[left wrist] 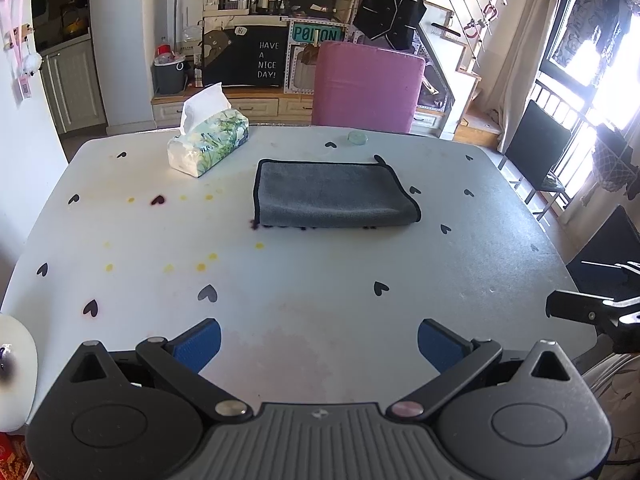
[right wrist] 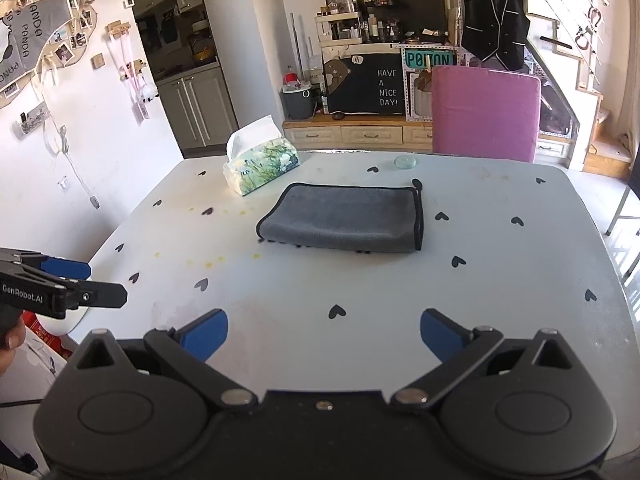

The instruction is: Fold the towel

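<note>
Left wrist view: both tongs (left wrist: 319, 344) (right wrist: 324, 334) gape wide, empty, well short of the folded grey towel (left wrist: 334, 194); tissue pack (left wrist: 208, 142) holds white tissues.

Grey towel (left wrist: 334, 194) (right wrist: 344, 218), black-edged, folded flat, mid-table.

The towel (left wrist: 334, 194) is showing grey, matt, napped cloth with black stitched edging. My left claw (left wrist: 319, 346) and right claw (right wrist: 324, 336) are showing matt black plastic arms, ribbed blue pads and dull metal pivots. The desk (right wrist: 360, 280) is looking smooth, pale, faintly stained. The tissue pack (left wrist: 208, 146) is wearing glossy printed film.
</note>
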A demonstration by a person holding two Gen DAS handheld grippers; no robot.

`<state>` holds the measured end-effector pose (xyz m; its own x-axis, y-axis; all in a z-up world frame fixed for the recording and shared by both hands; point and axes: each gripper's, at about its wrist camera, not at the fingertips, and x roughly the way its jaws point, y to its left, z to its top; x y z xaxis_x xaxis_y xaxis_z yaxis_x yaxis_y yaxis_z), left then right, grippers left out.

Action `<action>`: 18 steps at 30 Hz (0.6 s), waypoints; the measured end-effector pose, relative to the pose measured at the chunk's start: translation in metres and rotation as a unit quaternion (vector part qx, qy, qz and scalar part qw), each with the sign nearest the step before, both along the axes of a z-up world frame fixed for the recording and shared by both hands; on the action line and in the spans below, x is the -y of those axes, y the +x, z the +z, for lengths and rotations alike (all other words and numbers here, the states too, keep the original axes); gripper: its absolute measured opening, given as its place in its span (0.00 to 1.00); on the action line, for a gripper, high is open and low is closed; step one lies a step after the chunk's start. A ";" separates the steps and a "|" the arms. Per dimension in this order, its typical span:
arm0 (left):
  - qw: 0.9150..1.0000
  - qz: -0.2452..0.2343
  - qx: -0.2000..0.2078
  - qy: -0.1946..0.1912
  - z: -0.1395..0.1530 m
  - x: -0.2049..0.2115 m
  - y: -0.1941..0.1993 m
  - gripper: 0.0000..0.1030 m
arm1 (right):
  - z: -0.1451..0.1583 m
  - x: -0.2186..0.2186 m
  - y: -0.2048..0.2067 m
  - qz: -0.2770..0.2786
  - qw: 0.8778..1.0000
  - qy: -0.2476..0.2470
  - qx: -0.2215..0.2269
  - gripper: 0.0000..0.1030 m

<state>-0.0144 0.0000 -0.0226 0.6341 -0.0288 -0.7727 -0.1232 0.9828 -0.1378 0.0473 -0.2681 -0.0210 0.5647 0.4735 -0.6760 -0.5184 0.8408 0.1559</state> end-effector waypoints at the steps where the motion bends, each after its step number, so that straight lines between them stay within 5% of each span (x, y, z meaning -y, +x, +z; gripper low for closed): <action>1: 1.000 0.000 0.000 0.000 0.000 0.000 0.000 1.00 | 0.001 -0.001 0.002 0.000 1.000 -0.001 0.000 1.00; 18: 1.000 -0.005 -0.002 -0.001 -0.003 0.002 -0.002 1.00 | 0.000 -0.002 0.005 0.002 1.000 -0.001 -0.002 1.00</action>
